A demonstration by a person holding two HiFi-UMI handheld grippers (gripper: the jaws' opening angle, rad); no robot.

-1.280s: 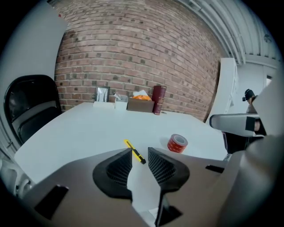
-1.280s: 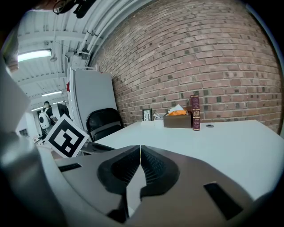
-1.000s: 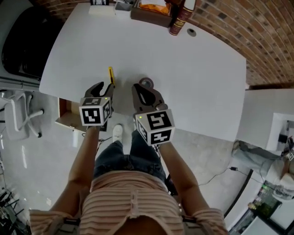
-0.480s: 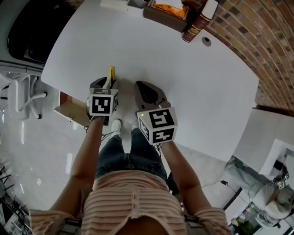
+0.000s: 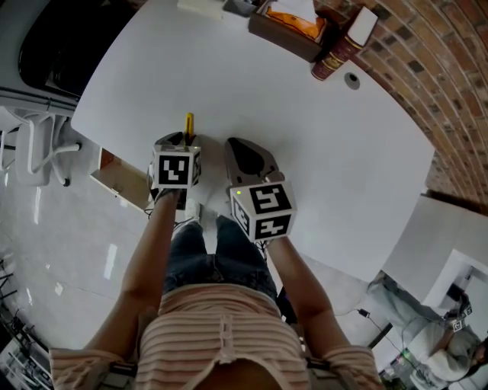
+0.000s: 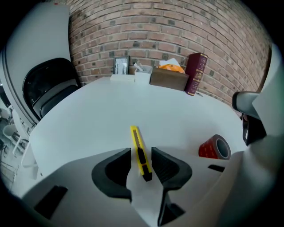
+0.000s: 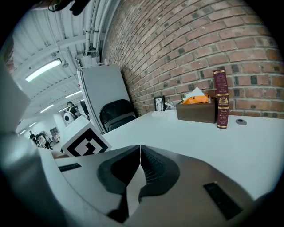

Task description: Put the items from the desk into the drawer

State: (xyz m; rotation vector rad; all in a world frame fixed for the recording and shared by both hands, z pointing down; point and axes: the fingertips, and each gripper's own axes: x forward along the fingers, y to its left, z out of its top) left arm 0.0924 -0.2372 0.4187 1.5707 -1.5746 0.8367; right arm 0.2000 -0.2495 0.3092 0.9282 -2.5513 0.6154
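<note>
A yellow and black utility knife (image 6: 137, 142) lies on the white desk (image 5: 305, 129); its far tip (image 5: 189, 122) shows in the head view. My left gripper (image 6: 141, 153) (image 5: 181, 142) tilts down over it, open. Its jaws have just been opening and stand either side of the knife's near end, with neither pad touching it. A red tape roll (image 6: 215, 147) lies to the right, beside my right gripper (image 5: 244, 152). That gripper (image 7: 140, 148) is shut with nothing in it. An open wooden drawer (image 5: 114, 179) sticks out below the desk's left edge.
At the desk's far edge stand a brown box with orange contents (image 5: 293, 23) (image 6: 168, 78), a dark red book (image 5: 335, 57) (image 6: 195, 73) and a small picture frame (image 6: 120, 65). A black chair (image 5: 53, 61) is beyond the desk's left side.
My left gripper has moved forward and tipped down over the knife's near end. The right gripper has slid forward over the tape roll, which no longer shows in the head view.
</note>
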